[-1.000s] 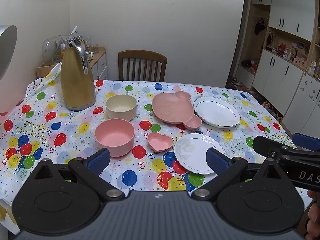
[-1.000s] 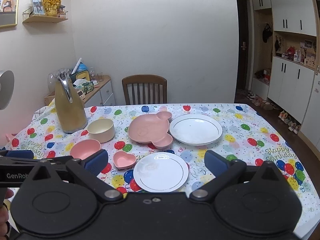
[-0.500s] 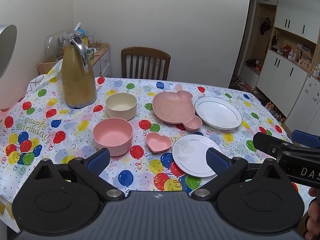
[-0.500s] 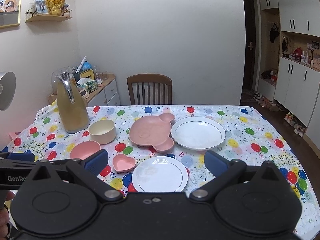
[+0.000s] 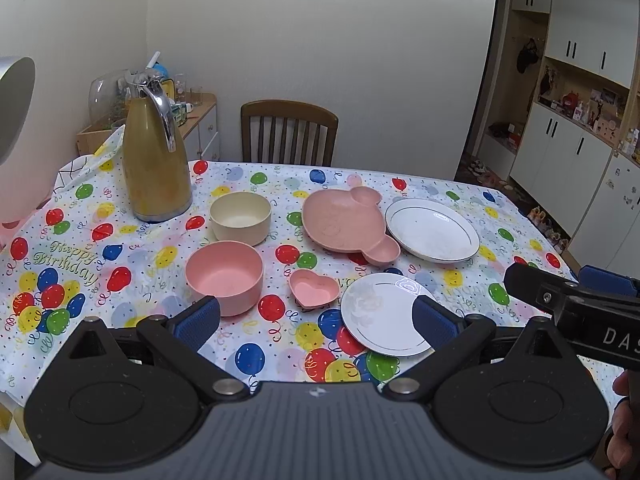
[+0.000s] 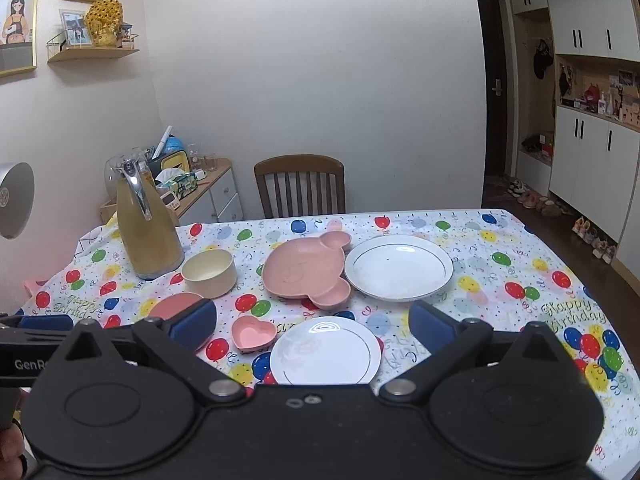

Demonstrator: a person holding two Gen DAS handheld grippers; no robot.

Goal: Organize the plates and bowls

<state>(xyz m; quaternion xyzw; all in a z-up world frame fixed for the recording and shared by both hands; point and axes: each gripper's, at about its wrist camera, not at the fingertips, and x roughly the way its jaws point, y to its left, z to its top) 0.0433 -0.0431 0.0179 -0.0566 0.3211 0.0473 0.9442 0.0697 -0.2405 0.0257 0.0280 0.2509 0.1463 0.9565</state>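
**Approach before the first pickup**

Left gripper and right gripper hover spread wide, empty, at the table's near edge. The small white plate lies nearest; close squarely on its rim, lifting level.

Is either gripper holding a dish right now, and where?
Nothing is held. Left gripper and right gripper are both open above the table.
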